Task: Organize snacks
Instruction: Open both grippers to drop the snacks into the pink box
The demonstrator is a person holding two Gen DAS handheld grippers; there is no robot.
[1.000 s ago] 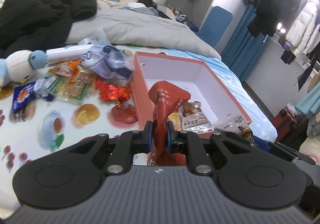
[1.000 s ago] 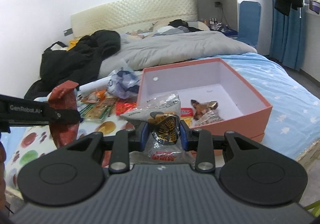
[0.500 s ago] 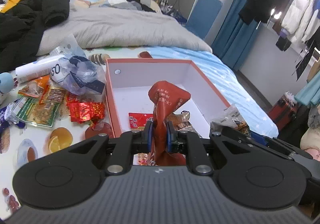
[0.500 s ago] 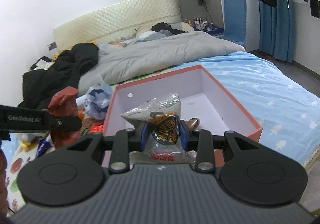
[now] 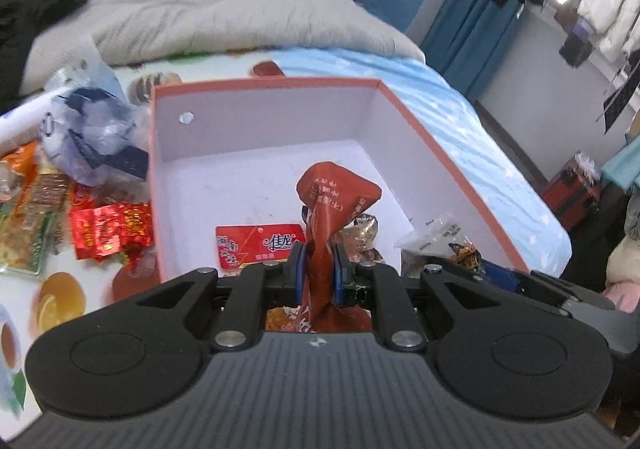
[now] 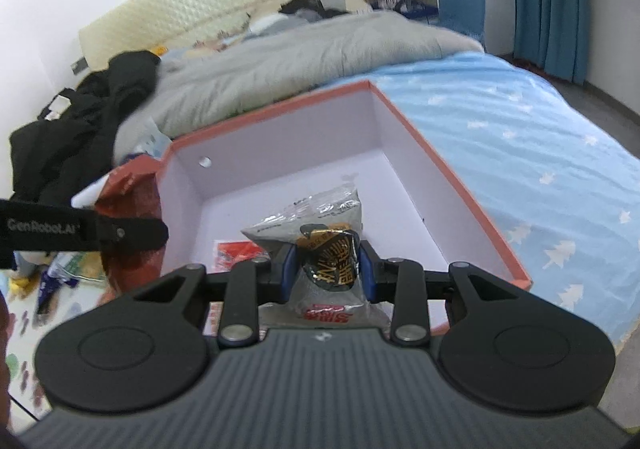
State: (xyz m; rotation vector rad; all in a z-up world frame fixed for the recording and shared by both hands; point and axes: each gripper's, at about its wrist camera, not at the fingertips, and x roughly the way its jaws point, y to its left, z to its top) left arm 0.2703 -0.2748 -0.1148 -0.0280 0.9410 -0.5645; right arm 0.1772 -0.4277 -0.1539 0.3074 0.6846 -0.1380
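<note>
An open pink box with a white inside lies on the bed. My left gripper is shut on a crumpled red-brown snack bag, held over the box's near part. My right gripper is shut on a clear packet with a black and gold label, also above the pink box. Inside the box lie a flat red packet and some gold-wrapped snacks. In the right wrist view the left gripper's arm and its red-brown bag show at the left.
Loose snacks lie left of the box on the fruit-print sheet: shiny red wrappers, green and orange packets, a crumpled plastic bag. A grey duvet and black clothes lie behind. Blue sheet spreads right of the box.
Both grippers have moved forward and down toward the box with their packets. The box now fills the middle of both views, and the loose snacks have slid to the left.
</note>
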